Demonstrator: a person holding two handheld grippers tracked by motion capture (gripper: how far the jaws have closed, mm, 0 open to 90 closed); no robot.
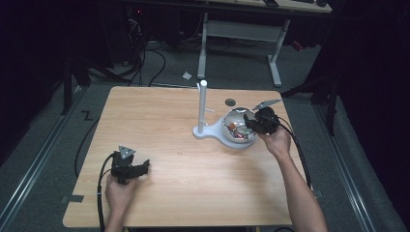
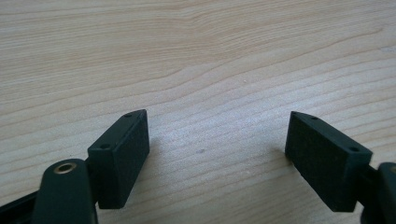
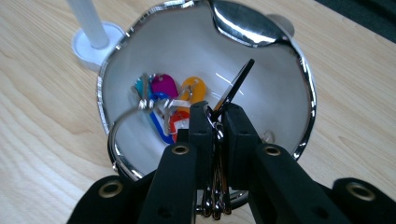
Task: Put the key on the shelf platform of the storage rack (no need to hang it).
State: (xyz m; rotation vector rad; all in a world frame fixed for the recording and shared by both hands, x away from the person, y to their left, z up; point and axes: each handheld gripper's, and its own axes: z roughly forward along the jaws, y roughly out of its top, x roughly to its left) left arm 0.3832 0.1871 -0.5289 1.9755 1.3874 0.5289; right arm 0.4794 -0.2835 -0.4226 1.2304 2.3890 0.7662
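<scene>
Two tools are at work, though one is busy: the right tool [image 3: 215, 119] is clamped on a bunch of keys [image 3: 215, 140] with coloured tags [image 3: 163, 88], held over the shiny apple-shaped bowl [image 3: 299, 79] beside the white stand [image 1: 202, 111]. This looks like the lift-out step; next it likely calls for raising the bunch clear of the rim. The left tool [image 2: 217, 140] rests wide apart on the bare surface [image 2: 196, 56].
</scene>
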